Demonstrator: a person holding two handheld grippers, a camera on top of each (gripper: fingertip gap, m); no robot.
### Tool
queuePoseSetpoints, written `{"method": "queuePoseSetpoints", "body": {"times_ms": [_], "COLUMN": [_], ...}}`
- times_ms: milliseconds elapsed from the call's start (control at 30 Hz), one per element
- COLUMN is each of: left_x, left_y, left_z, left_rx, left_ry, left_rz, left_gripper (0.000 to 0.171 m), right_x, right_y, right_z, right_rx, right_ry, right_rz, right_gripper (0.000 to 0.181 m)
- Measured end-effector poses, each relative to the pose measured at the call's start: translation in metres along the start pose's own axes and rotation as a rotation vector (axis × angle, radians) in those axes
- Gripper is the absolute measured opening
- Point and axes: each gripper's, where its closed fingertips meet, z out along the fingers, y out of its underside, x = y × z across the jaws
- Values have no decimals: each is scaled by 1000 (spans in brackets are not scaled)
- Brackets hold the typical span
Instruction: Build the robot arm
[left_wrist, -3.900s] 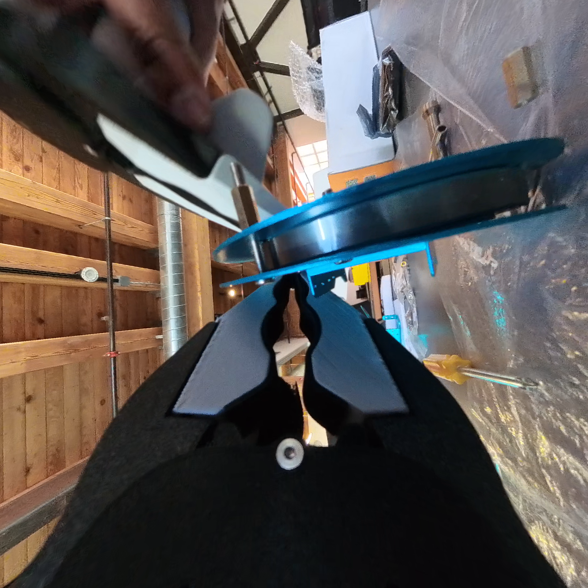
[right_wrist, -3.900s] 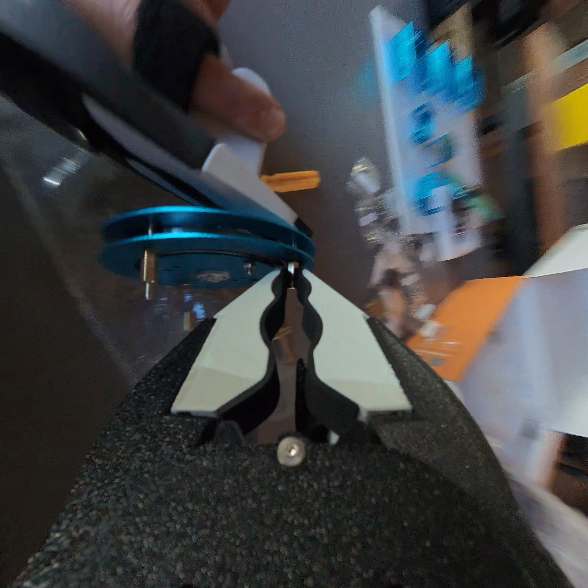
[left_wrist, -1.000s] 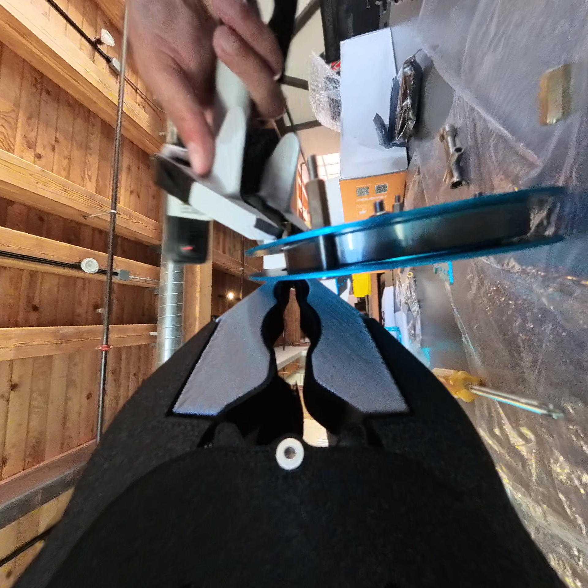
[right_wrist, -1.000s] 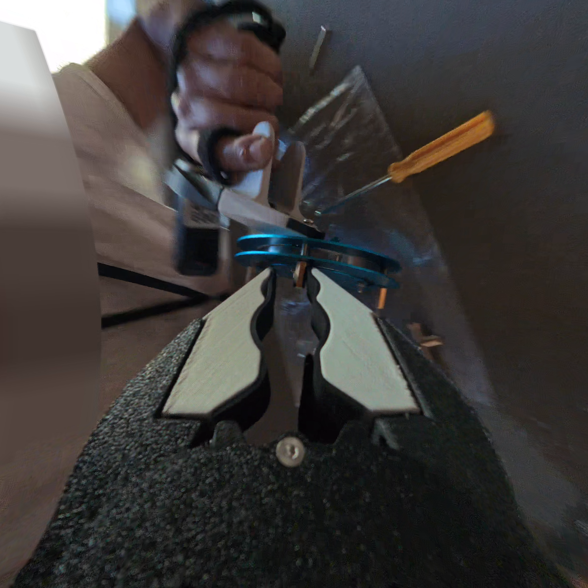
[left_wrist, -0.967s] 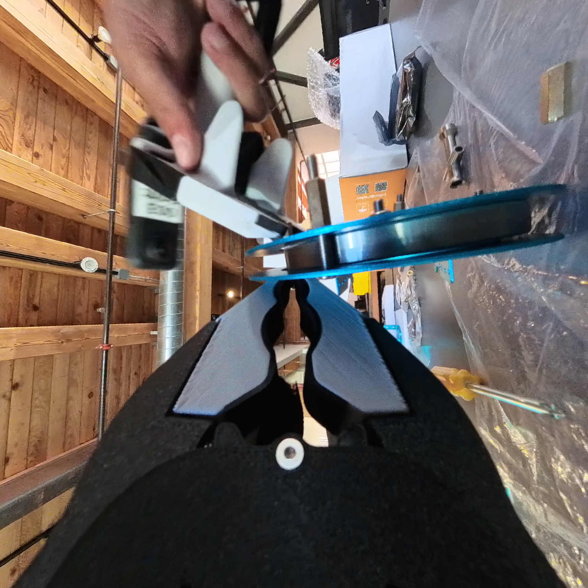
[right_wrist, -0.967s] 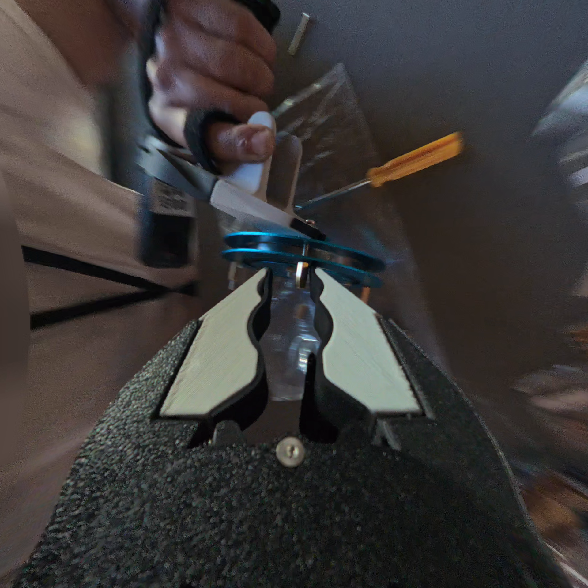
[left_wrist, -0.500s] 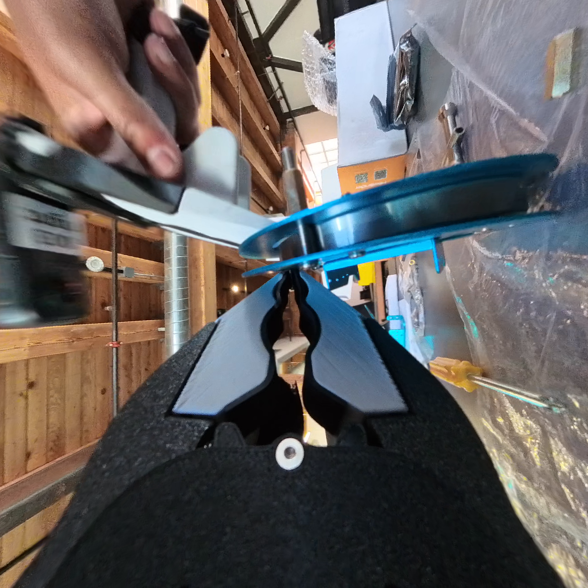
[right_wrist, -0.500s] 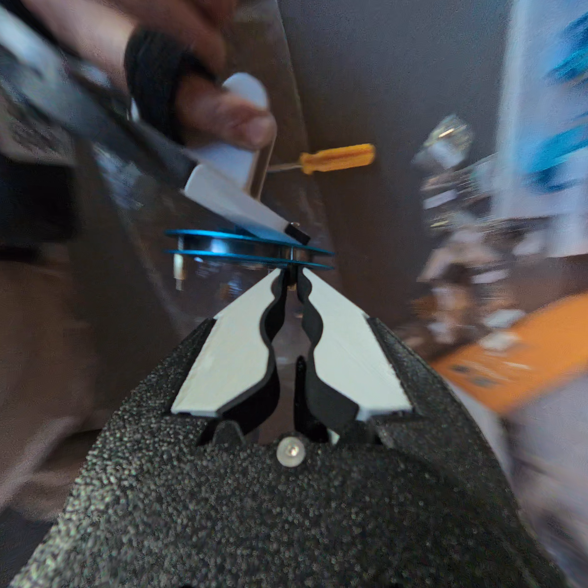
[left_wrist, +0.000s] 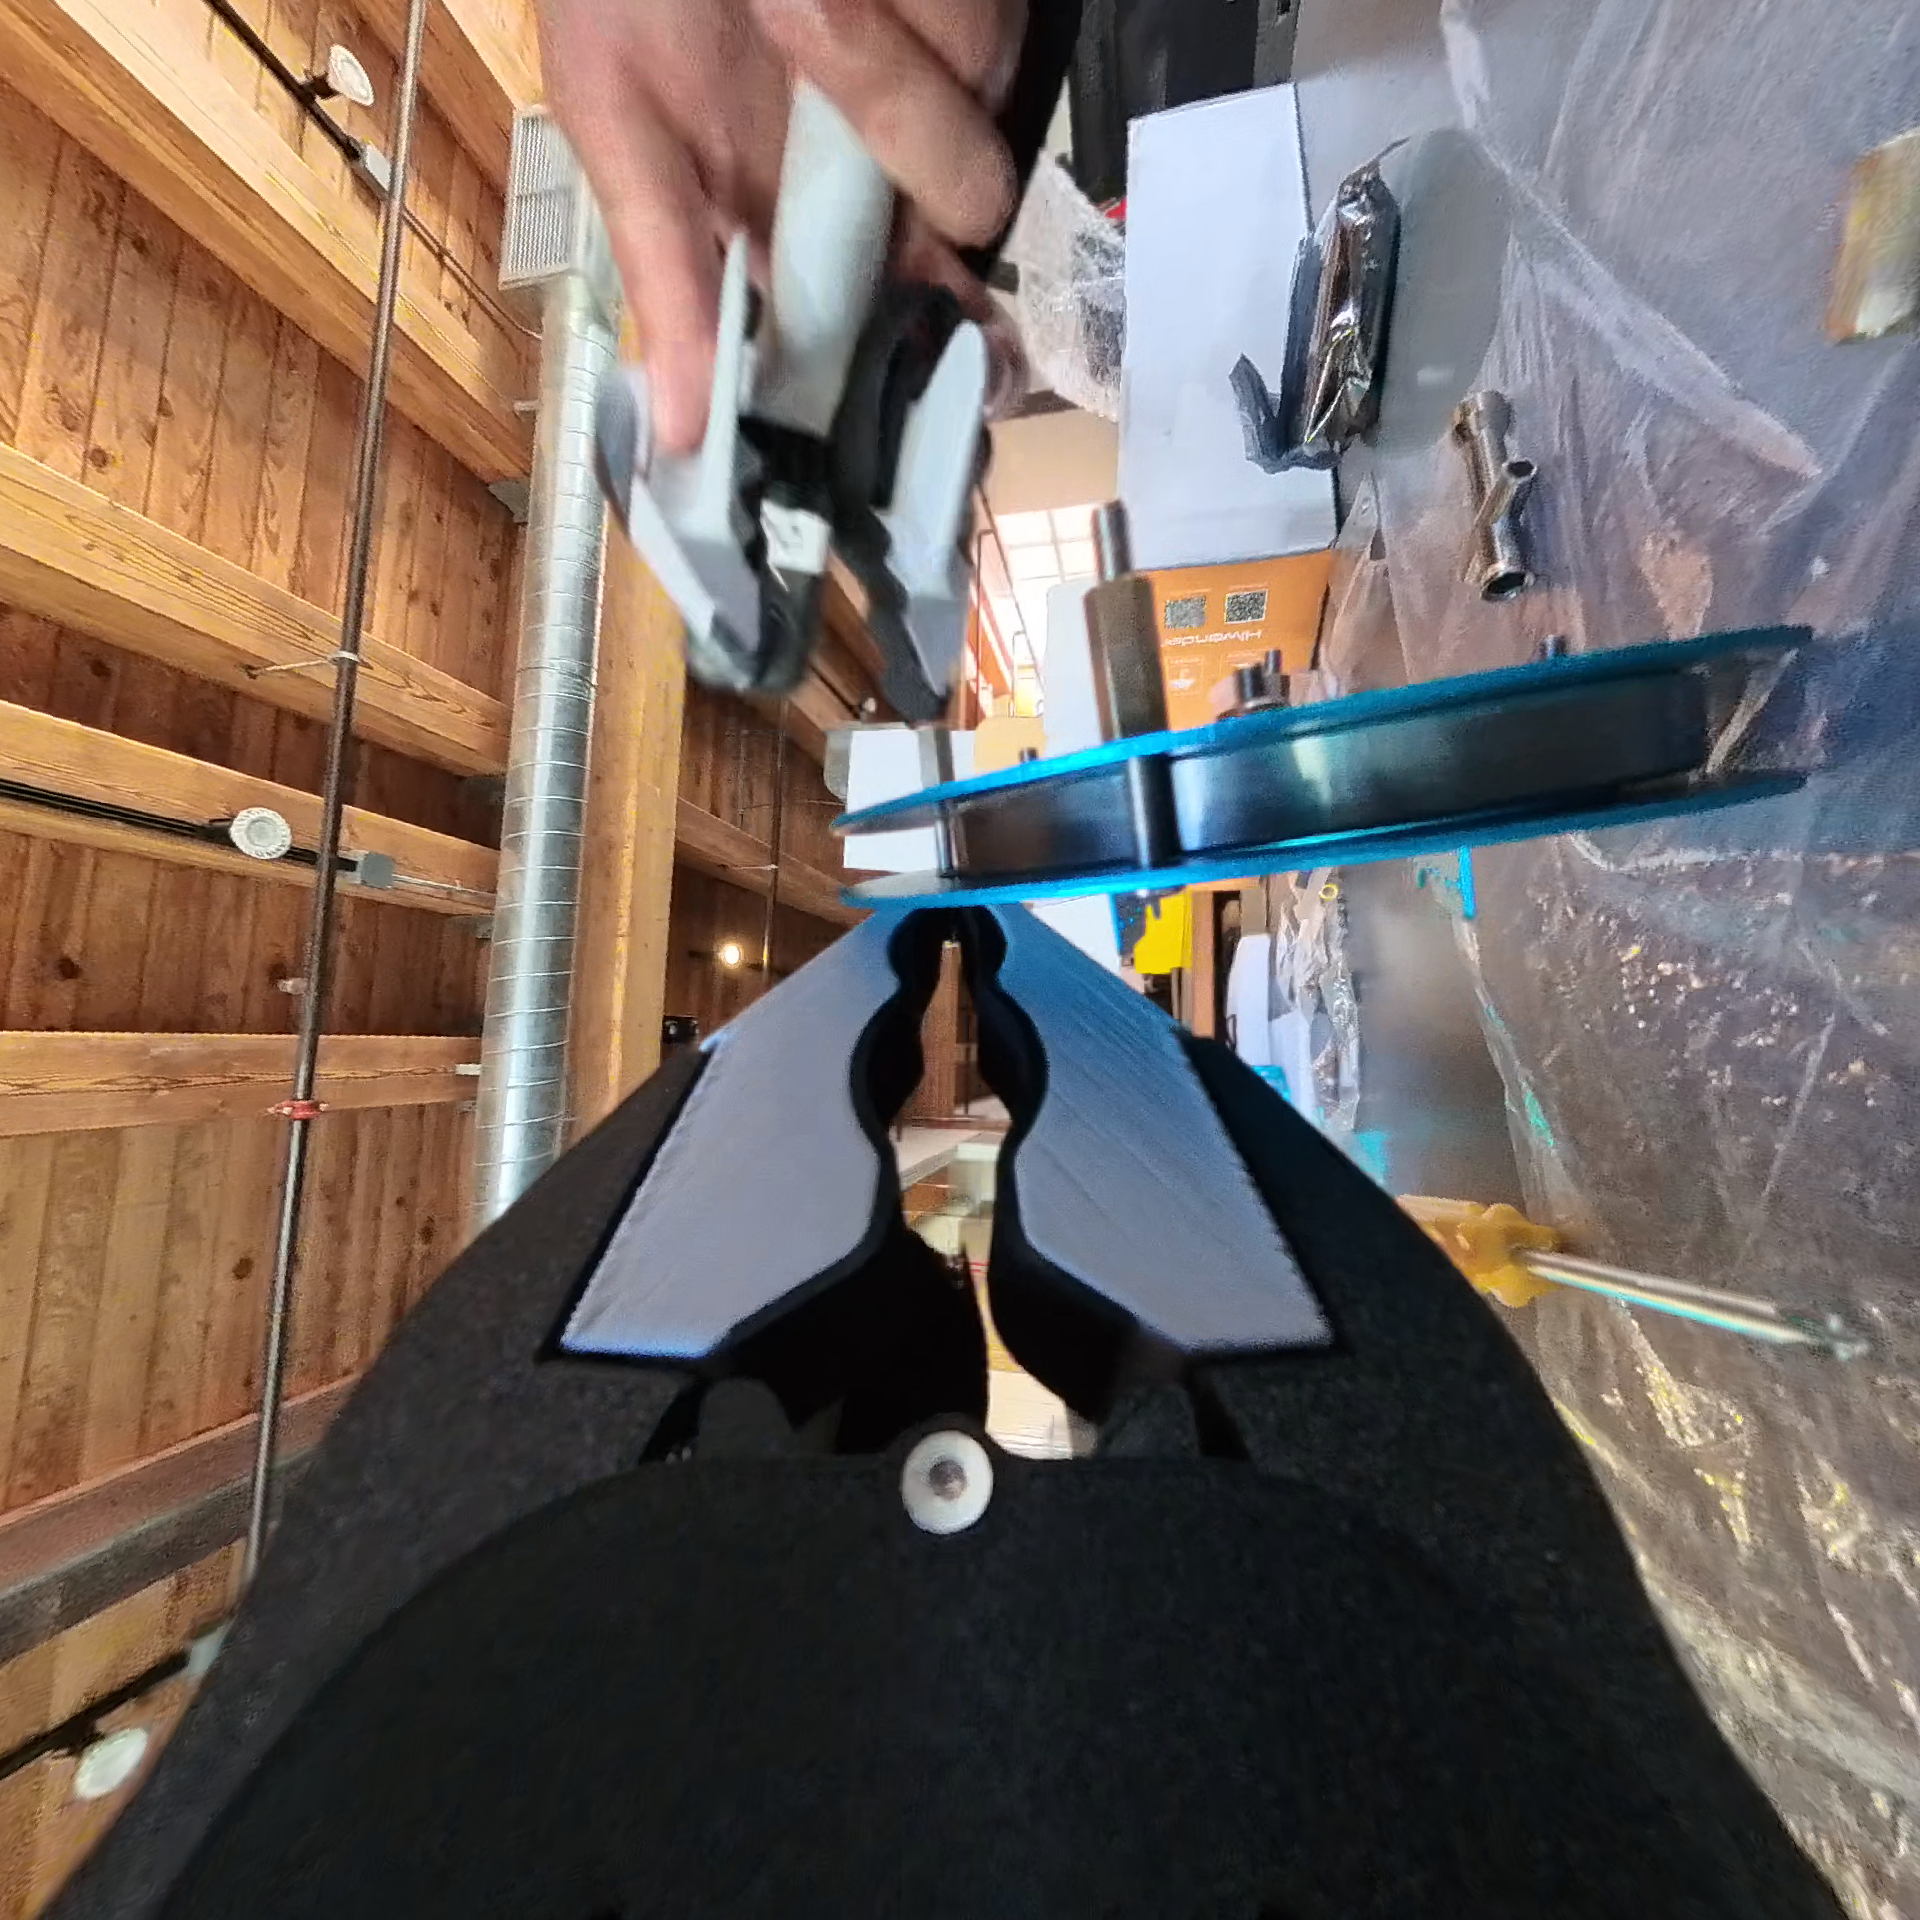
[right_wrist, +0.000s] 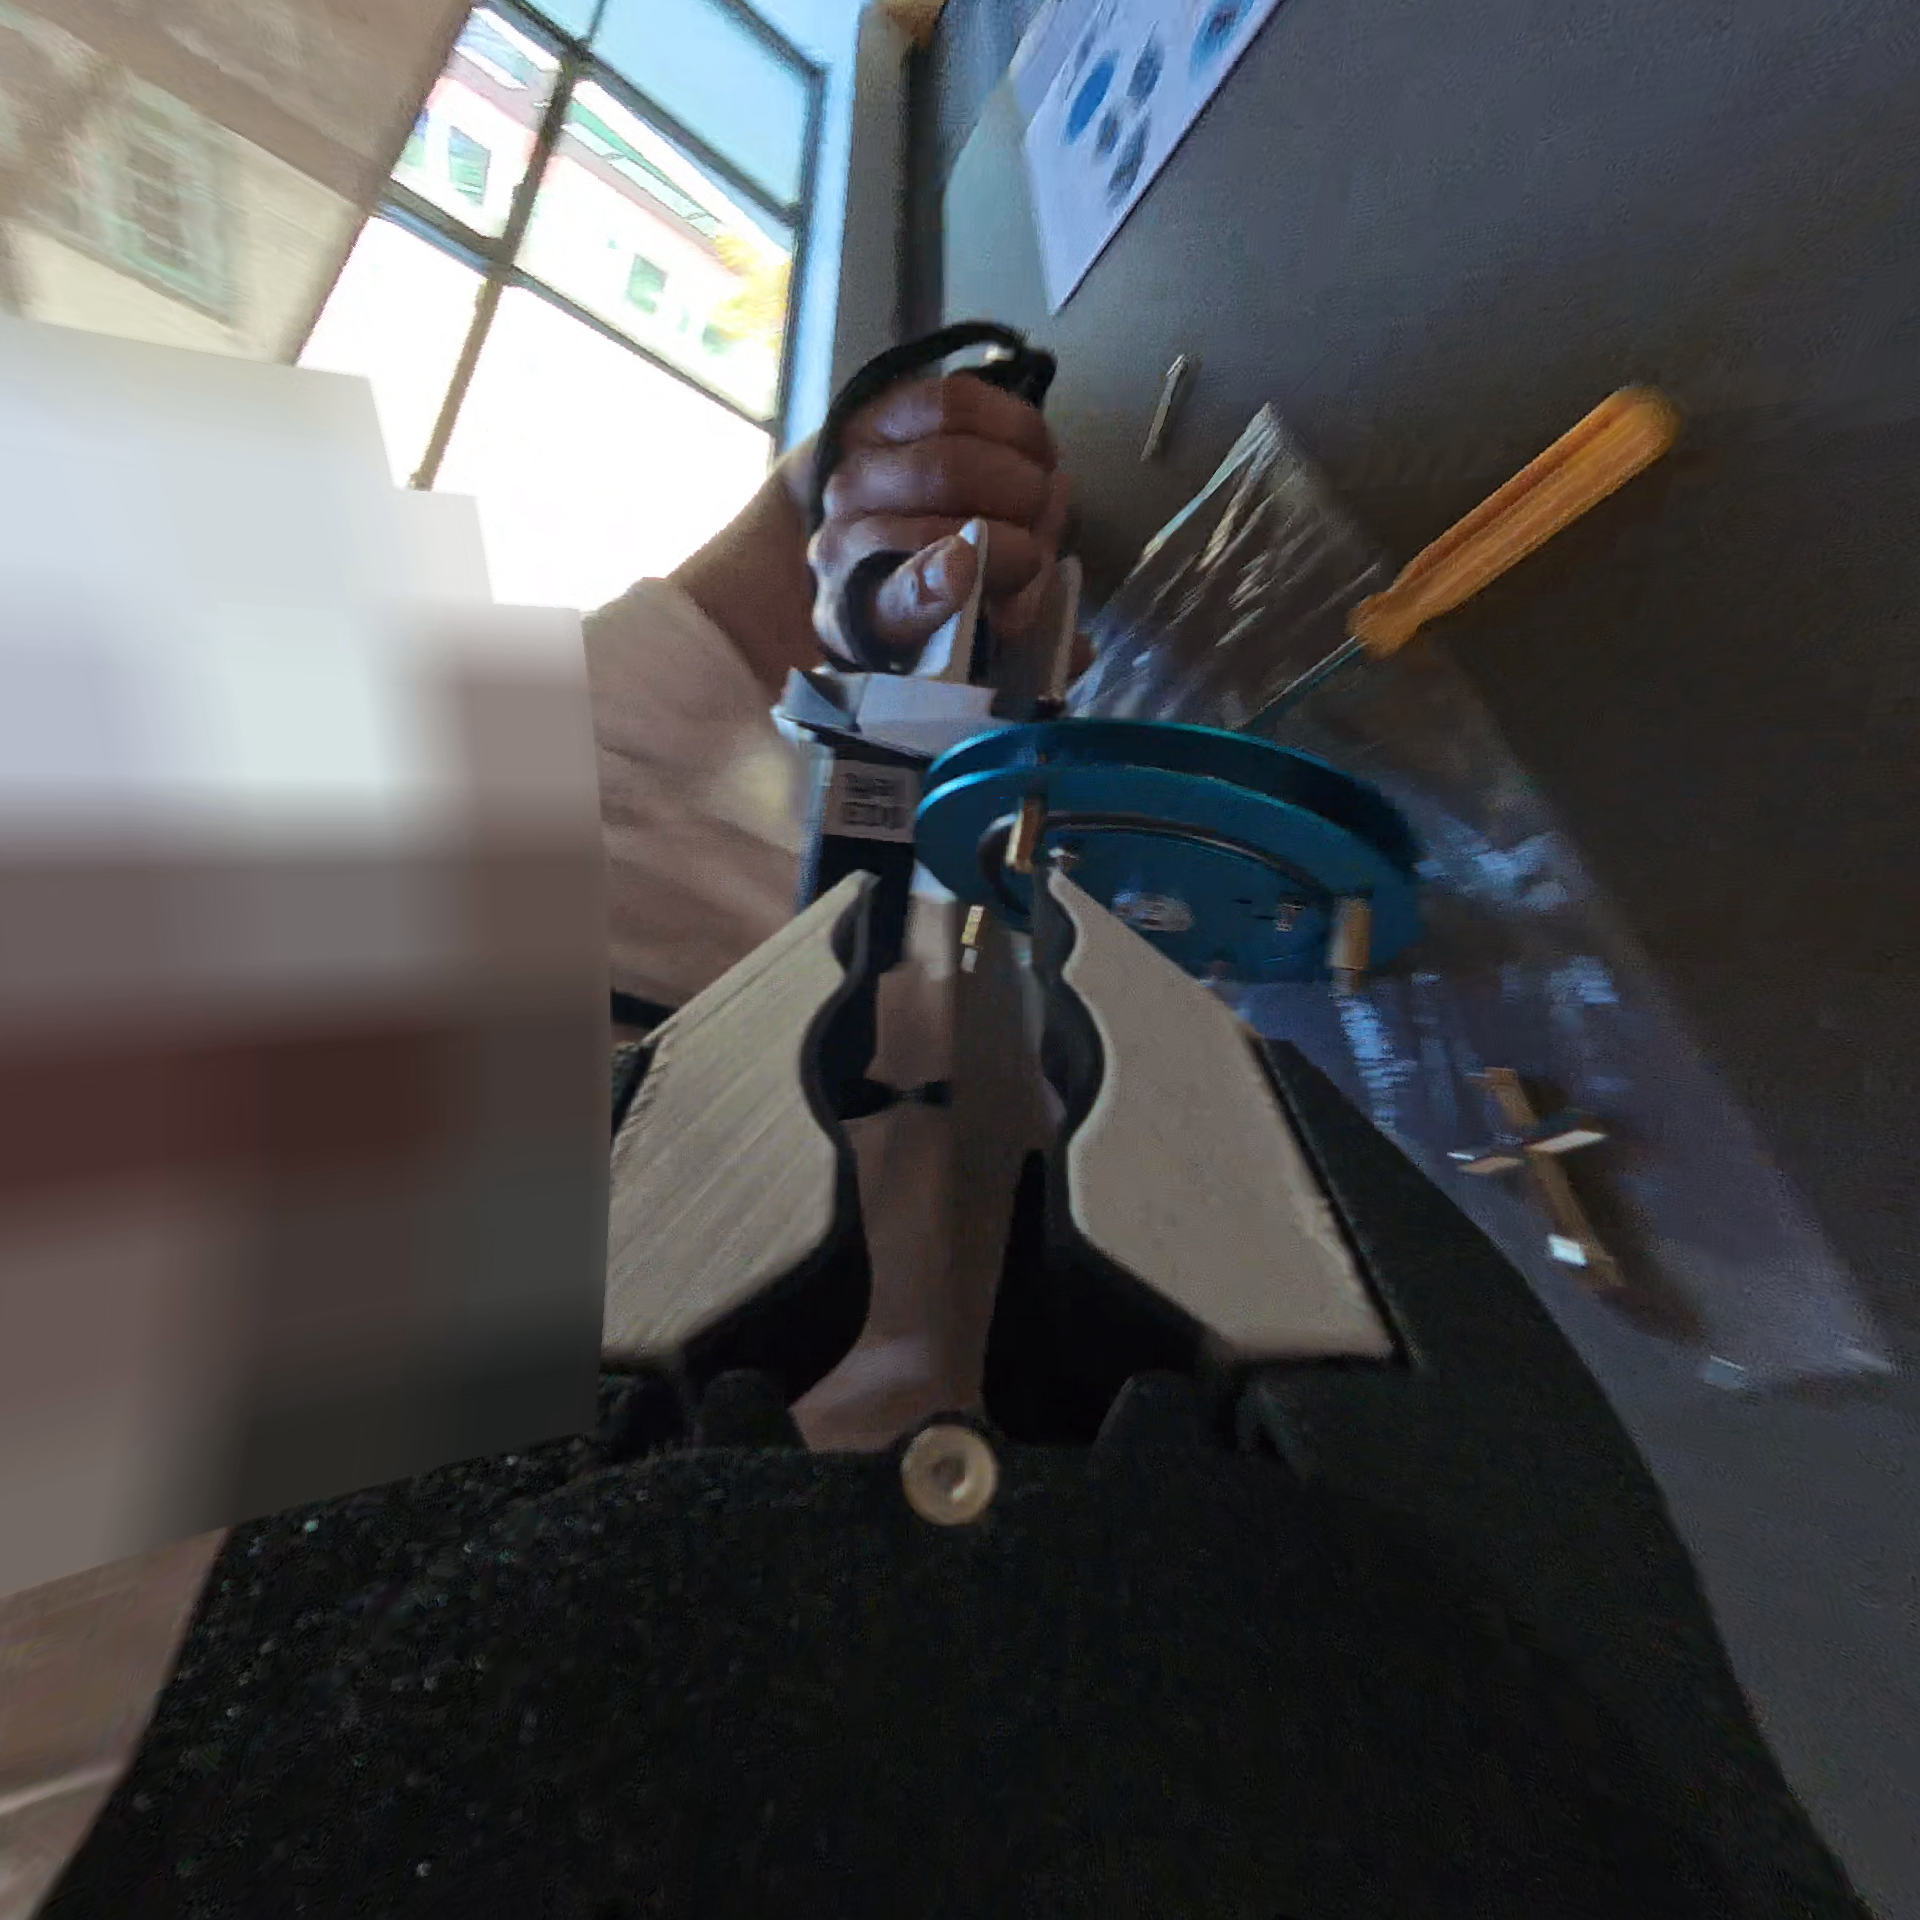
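A blue disc assembly (left_wrist: 1320, 769), two blue plates around a black ring, hangs in the air beside a plastic-covered table. My left gripper (left_wrist: 948, 925) is shut on a small stud at its lower plate's edge. A steel standoff (left_wrist: 1120, 644) stands on the top plate. My right gripper (right_wrist: 961, 914) is open, with its fingertips just under the disc (right_wrist: 1164, 842) near a brass standoff (right_wrist: 1023, 831). In the left wrist view the right gripper (left_wrist: 831, 499), held by a hand, hovers above the disc's edge, apart from it. The left gripper (right_wrist: 914, 717) also shows in the right wrist view.
A yellow-handled screwdriver (left_wrist: 1496, 1262) (right_wrist: 1507, 520) and a cross-shaped metal wrench (left_wrist: 1496, 520) (right_wrist: 1538, 1153) lie on the plastic sheet (left_wrist: 1683, 1091). A white box (left_wrist: 1216, 312) and an orange box (left_wrist: 1236, 623) stand farther back. A wooden wall (left_wrist: 208, 727) is on the left. My hands' fingertips stand some 4 cm from each other.
My right gripper, shut on a stud under the disc half a second ago, has opened and come off the disc. My left gripper still holds the disc, now tilted more level.
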Motion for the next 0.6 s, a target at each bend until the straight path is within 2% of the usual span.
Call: {"method": "queuePoseSetpoints", "body": {"times_ms": [33,133,267,333,400,467,600], "left_x": [1,2,5,7,9,10,13], "left_y": [3,6,10,14,17,19,23], "left_z": [0,-1,1,3,4,5,7], "left_rx": [1,25,34,24,22,20,14], "left_ry": [4,29,43,58,74,83,102], "left_rz": [-8,-41,-88,-104,-121,-139,-149], "left_gripper": [1,2,2,2,2,2,3], "right_x": [1,3,31,46,48,62,62], "right_y": [0,4,21,28,38,41,52], "right_z": [-9,-30,-42,-43,-38,-35,-22], "right_rx": [44,198,331,369,319,289,208], "right_ry": [56,137,262,305,279,337,297], "right_rz": [-79,-230,-411,-412,-422,-428,-403], "right_gripper": [23,19,13,14,15,14,23]}}
